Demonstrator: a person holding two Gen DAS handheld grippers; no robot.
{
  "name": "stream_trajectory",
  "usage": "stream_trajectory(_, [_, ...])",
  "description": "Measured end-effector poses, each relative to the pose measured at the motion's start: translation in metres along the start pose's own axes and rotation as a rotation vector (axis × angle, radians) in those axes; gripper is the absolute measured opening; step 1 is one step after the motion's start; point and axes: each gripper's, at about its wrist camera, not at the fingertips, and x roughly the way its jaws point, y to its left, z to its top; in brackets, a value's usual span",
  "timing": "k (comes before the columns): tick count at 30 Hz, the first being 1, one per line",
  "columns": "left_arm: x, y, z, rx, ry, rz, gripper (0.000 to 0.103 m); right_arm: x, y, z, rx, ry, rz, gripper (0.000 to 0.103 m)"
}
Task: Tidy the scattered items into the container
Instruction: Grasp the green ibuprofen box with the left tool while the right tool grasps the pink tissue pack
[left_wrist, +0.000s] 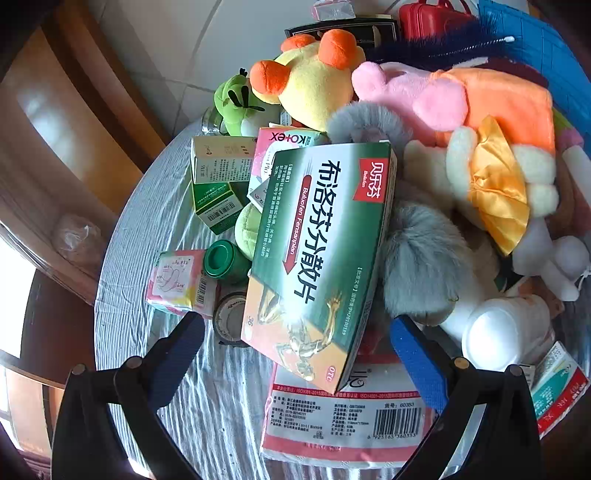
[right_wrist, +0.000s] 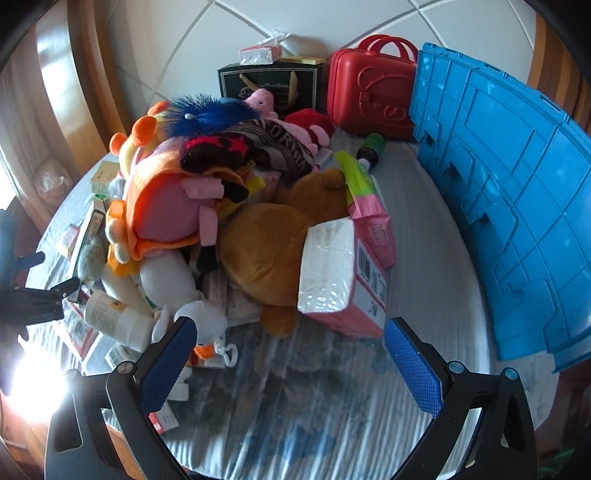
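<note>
I am holding my left hand-held gripper (left_wrist: 295, 354) wide open and empty over the green box (left_wrist: 317, 258) topping the pile on the tabletop (right_wrist: 424, 229); my right hand-held gripper (right_wrist: 290, 354), equally open and empty, is facing the tissue pack (right_wrist: 332, 273), with the blue crate (right_wrist: 517, 206) standing beside the pile, ready for loading.

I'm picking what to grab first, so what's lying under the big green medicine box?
The green medicine box leans on a red-and-white printed pack, with a tape roll at its lower left edge. Whatever lies beneath its middle is hidden.

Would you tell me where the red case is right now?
In the right wrist view, the red case stands at the far edge, between the black gift bag and the blue crate.
</note>
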Motion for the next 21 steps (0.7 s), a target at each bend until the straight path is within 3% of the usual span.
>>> stream_trajectory(7, [0.020,-0.013,0.006,0.063,-0.021,0.036,0.091,0.030,0.000,0.001,-0.010,0.030,-0.039,0.103])
stream_trajectory(9, [0.020,-0.018,0.007,0.079,-0.032,0.033,0.075,0.040,-0.001,0.002,-0.012,0.035,-0.059,0.103])
stream_trajectory(12, [0.020,-0.024,0.006,0.102,-0.047,0.041,0.062,0.050,-0.007,0.006,0.002,0.028,-0.084,0.103])
stream_trajectory(21, [0.011,-0.025,0.004,0.112,-0.084,0.074,0.046,0.081,-0.013,0.012,-0.024,0.051,-0.192,0.103])
